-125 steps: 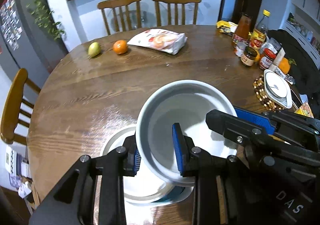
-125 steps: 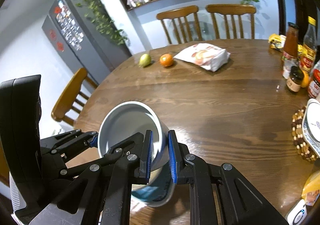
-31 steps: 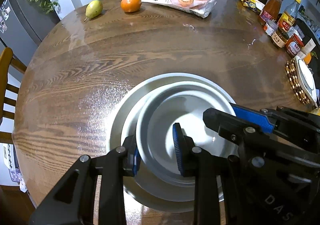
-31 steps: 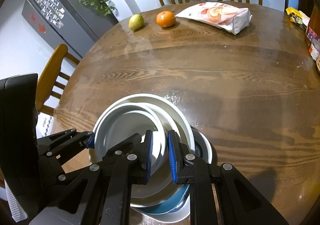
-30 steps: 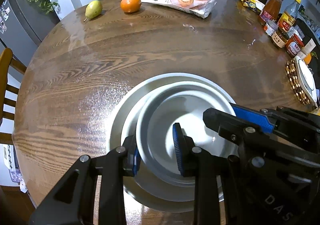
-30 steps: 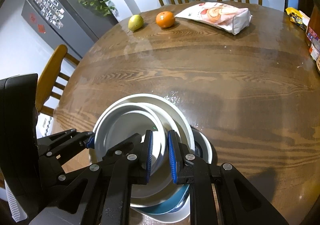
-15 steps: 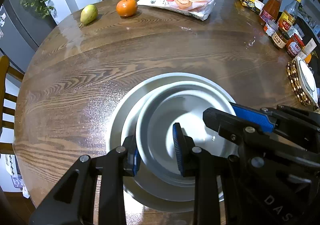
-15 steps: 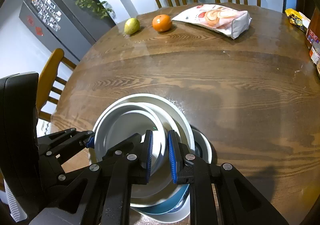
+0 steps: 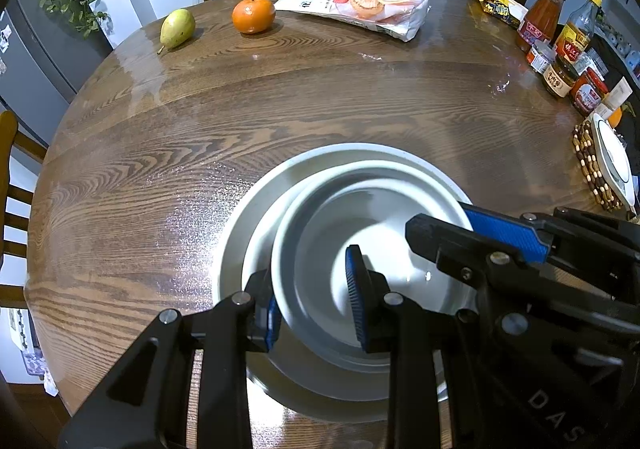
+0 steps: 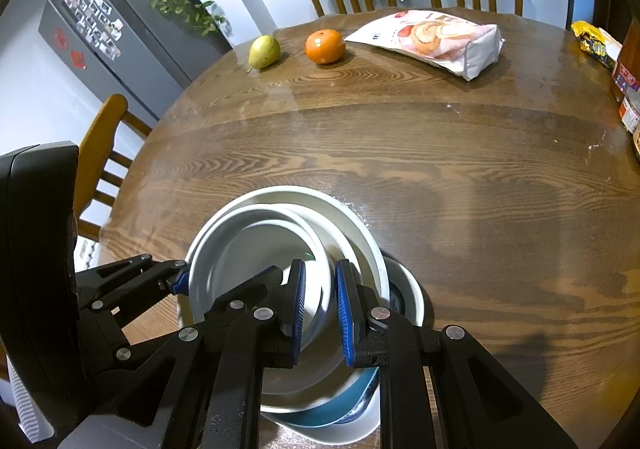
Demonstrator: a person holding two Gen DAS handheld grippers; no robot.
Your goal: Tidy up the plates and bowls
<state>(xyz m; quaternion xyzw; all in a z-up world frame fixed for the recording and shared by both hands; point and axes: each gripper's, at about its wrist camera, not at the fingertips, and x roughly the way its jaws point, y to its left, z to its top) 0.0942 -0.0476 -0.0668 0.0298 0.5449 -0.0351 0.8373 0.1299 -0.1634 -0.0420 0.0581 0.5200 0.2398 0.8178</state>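
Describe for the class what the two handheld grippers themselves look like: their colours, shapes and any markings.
Both are matte black plastic linkages joined by round silver bolts. The left gripper has two angular fingers faced with ribbed blue pads. The right gripper has the same build. Pale raised letters, "DAS", mark the right gripper's body in the left wrist view. No cables, hands or sleeves show.

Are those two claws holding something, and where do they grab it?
Both hold the same white bowl by its rim: the left claw on the near edge, the right claw on the opposite edge.

Black tool (image 9: 312, 297) frames, blue ribbed pads, silver screws, seemingly "DAS" lettering.
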